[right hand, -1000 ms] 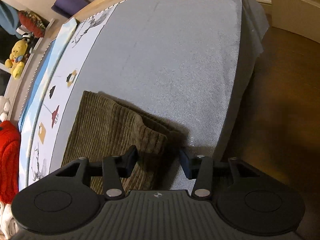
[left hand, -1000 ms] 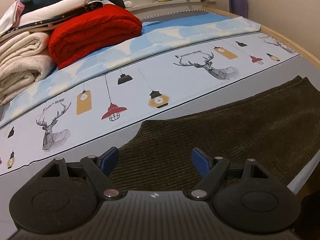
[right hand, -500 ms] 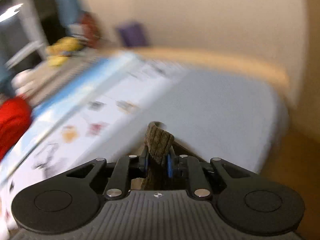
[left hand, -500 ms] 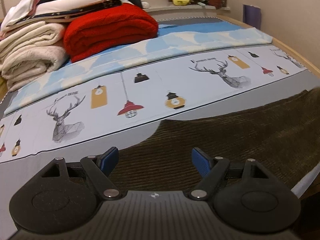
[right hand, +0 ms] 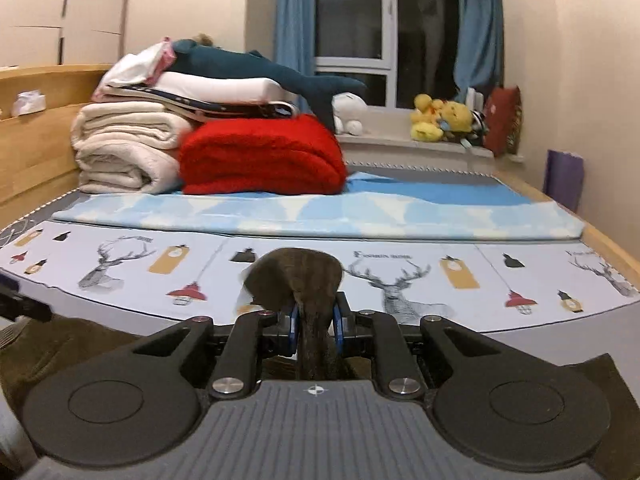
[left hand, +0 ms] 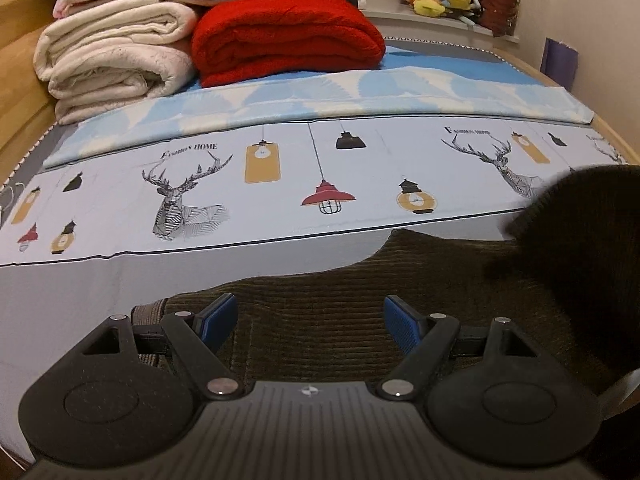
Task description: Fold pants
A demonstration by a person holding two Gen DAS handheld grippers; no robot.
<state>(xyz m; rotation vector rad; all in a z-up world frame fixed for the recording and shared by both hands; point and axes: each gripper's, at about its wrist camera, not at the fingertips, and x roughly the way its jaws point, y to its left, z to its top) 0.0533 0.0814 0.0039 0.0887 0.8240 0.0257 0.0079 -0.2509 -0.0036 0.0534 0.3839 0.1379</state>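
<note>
my right claw (right hand: 315, 322) is clamped tight on a bunched fold of the pants (right hand: 298, 276), the blue pads pressed into ribbed brown corduroy that rises in a rounded hump just above the fingers at the centre of the right wrist view. more of the same cloth spreads dark along the lower left and lower right of that frame.

my left claw (left hand: 308, 318) stands wide apart with nothing between its blue pads, low over the pants (left hand: 360, 300) in the lower half of the left wrist view. the corduroy there lies flat on the bed (left hand: 80, 292), its fine cords running across the frame and its upper edge wavy against the smooth grey sheet. a dark, blurred lump of the fabric hangs at the right edge of that view.

beyond the pants, across the middle of both views, runs a pale band printed with line-drawn deer heads and hanging lamps (left hand: 328, 200). a soft blue and white blanket (left hand: 320, 96) lies flat behind it. in the upper left sit a fluffy red folded blanket (left hand: 284, 36) and thick cream rolls (left hand: 112, 60). yellow plush toys (right hand: 440, 120) sit on the sill in the upper right.
</note>
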